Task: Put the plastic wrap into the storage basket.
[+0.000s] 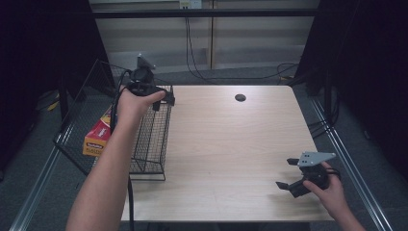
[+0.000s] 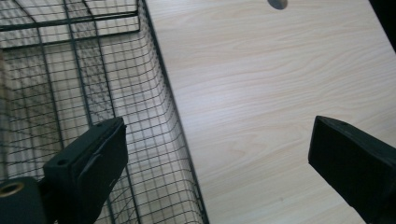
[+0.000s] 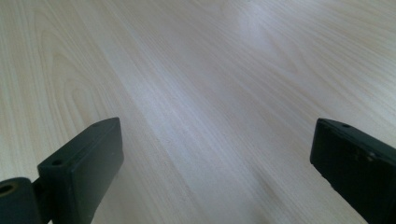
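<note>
1. Table (image 1: 226,144): light wood-grain top with a small dark round hole (image 1: 240,97) at about 12 o'clock near the far edge. In the left gripper view the same hole (image 2: 278,3) sits at the top edge, toward 1 o'clock.

2. Wire basket (image 1: 153,139): black mesh, standing on the table's left margin, at 9 to 10 o'clock from the table's middle. In the left gripper view its rim and curved mesh wall (image 2: 154,116) run from 12 o'clock down to 6 o'clock, with the wood top showing through the mesh floor.

3. Box (image 1: 98,134): red and yellow, lying left of the wire basket on a tilted mesh panel, at 9 o'clock. Its lettering is too small to read.

4. Left gripper (image 1: 163,98): held in the left hand (image 1: 132,103) above the far end of the wire basket, at about 10 o'clock. Jaws spread wide with nothing between them; in the left gripper view (image 2: 217,158) one jaw stands over the mesh, the other over bare table.

5. Right gripper (image 1: 287,174): held in the right hand (image 1: 329,190) at 4 to 5 o'clock near the table's near right corner, well apart from the basket. Jaws spread wide and pinching nothing; the right gripper view (image 3: 215,163) shows bare wood between them. A grey three-cornered plate sits on top.
</note>
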Demonstrator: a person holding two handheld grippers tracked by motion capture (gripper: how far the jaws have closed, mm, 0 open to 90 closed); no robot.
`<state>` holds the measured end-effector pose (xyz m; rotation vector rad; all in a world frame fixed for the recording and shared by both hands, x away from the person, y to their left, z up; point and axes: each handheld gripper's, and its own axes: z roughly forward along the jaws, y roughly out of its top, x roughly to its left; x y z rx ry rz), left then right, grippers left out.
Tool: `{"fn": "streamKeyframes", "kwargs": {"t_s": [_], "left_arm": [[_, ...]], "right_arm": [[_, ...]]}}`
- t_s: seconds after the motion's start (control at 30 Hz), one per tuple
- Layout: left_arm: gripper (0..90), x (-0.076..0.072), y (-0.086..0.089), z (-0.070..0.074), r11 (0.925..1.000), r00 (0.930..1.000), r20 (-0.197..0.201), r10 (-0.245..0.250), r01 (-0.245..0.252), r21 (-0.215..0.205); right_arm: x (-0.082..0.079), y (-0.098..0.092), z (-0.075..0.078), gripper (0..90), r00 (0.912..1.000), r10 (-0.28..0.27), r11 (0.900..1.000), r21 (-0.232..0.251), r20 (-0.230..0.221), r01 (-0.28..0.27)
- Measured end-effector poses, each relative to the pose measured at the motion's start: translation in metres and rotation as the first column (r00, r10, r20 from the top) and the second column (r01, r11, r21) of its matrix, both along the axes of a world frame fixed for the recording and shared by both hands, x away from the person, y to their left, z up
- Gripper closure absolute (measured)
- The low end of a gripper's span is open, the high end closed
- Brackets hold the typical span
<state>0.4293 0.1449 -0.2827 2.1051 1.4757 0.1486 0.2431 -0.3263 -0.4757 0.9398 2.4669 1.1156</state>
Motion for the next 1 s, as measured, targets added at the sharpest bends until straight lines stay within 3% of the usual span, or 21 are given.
{"fn": "streamKeyframes", "kwargs": {"t_s": [0.57, 0.93, 1.0], "left_arm": [[4.9, -0.004, -0.030, -0.013, 0.9950, 0.9950, -0.004, -0.100, 0.100, -0.001], [5.1, -0.008, -0.049, -0.024, 0.9842, 0.9841, -0.012, -0.177, 0.177, -0.007], [5.1, -0.009, -0.052, -0.026, 0.9847, 0.9847, -0.012, -0.174, 0.174, -0.015]], "right_arm": [[0.001, 0.002, -0.001, 2.6, 1.0000, 0.008, 1.000, -0.002, -0.001, -0.008], [0.000, 0.001, -0.001, 2.6, 0.9999, 0.012, 1.000, 0.001, -0.005, -0.012], [0.000, 0.001, -0.001, 2.7, 1.0000, 0.009, 1.000, -0.005, 0.000, -0.009]]}}
